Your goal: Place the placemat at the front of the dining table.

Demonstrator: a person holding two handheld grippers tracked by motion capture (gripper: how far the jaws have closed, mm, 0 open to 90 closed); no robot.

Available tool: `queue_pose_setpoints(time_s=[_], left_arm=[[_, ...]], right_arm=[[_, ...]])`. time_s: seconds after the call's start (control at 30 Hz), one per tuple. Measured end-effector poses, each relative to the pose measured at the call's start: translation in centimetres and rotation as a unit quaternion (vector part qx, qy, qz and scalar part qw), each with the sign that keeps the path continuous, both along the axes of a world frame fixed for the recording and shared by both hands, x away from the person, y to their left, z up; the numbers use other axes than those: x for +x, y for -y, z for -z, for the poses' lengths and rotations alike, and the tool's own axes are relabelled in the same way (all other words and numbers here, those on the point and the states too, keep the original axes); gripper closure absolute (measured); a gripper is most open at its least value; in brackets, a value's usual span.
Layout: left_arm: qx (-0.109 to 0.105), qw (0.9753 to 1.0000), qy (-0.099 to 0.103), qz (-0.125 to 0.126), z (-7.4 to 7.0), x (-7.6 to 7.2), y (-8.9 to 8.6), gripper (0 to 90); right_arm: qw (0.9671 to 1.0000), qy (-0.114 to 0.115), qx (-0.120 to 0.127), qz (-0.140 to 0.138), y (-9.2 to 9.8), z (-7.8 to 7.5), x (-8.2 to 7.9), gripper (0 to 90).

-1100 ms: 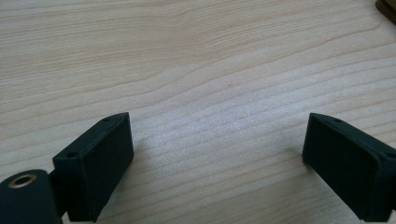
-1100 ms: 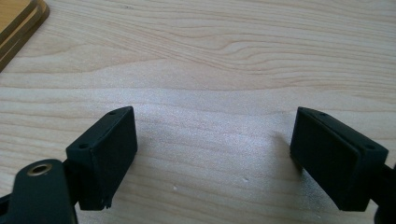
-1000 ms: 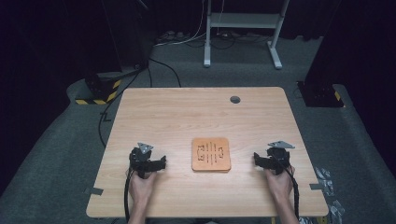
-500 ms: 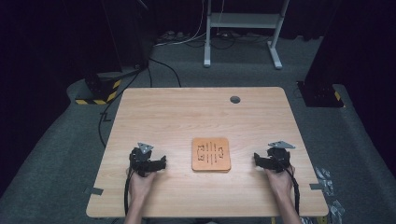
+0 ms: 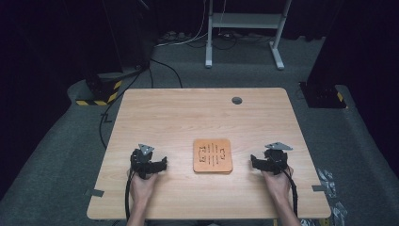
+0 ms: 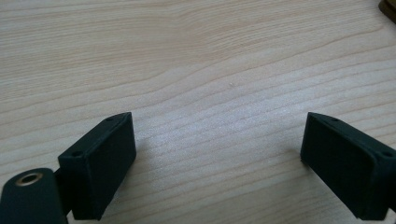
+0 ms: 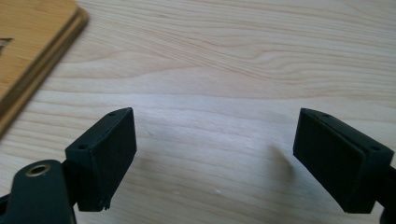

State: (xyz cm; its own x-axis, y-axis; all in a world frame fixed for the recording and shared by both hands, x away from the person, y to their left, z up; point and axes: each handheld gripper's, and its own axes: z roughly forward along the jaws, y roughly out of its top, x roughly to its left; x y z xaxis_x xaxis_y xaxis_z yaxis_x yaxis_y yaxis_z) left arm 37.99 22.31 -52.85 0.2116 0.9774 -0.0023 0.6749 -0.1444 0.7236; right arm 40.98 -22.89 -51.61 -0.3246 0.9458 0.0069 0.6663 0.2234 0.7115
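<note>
A square orange-brown wooden board (image 5: 212, 155) with engraved marks lies flat on the light wooden table (image 5: 202, 113), near the front middle. My left gripper (image 5: 160, 165) rests on the table to the board's left, jaws open with bare wood between them (image 6: 219, 133). A corner of the board (image 6: 390, 6) peeks in at the top right of the left gripper view. My right gripper (image 5: 256, 162) rests to the board's right, open too (image 7: 215, 123). The board's stacked edge (image 7: 37, 42) lies at the upper left of the right gripper view. Neither gripper touches the board.
A round grey grommet (image 5: 236, 100) sits near the table's far edge. Tape tabs (image 5: 94, 192) stick out at the front corners. Beyond the table stand a white desk frame (image 5: 244, 21), floor cables and a yellow-black striped base (image 5: 99, 95).
</note>
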Motion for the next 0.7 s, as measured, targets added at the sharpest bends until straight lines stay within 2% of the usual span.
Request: queue_pose_setpoints(time_s=[0.07, 0.3, 0.53, 0.6, 0.7], left_arm=[[0.0, 1.0, 0.0, -0.001, 0.0, 0.0, 0.0, 10.5], [0.0, 1.0, 0.001, -0.001, 0.0, 0.0, 0.0, 10.8], [0.001, 1.0, 0.002, 0.001, 0.0, 0.0, 0.0, 11.1], [0.0, 1.0, 0.002, 0.001, 0.0, 0.0, 0.0, 11.3], [0.0, 1.0, 0.003, 0.002, 0.0, 0.0, 0.0, 11.4]], right_arm=[[1.0, 0.006, 0.002, -0.006, -0.7, -0.1, 0.1, 13.2], [0.9995, -0.003, 0.012, -0.031, -3.3, -0.4, 0.4, 13.1], [0.999, -0.021, 0.014, -0.038, -4.6, -0.1, 0.4, 13.0], [0.999, -0.015, 0.011, -0.041, -4.9, -0.1, 0.4, 13.0], [0.9988, -0.019, 0.008, -0.045, -5.5, -0.2, 0.5, 13.0]])
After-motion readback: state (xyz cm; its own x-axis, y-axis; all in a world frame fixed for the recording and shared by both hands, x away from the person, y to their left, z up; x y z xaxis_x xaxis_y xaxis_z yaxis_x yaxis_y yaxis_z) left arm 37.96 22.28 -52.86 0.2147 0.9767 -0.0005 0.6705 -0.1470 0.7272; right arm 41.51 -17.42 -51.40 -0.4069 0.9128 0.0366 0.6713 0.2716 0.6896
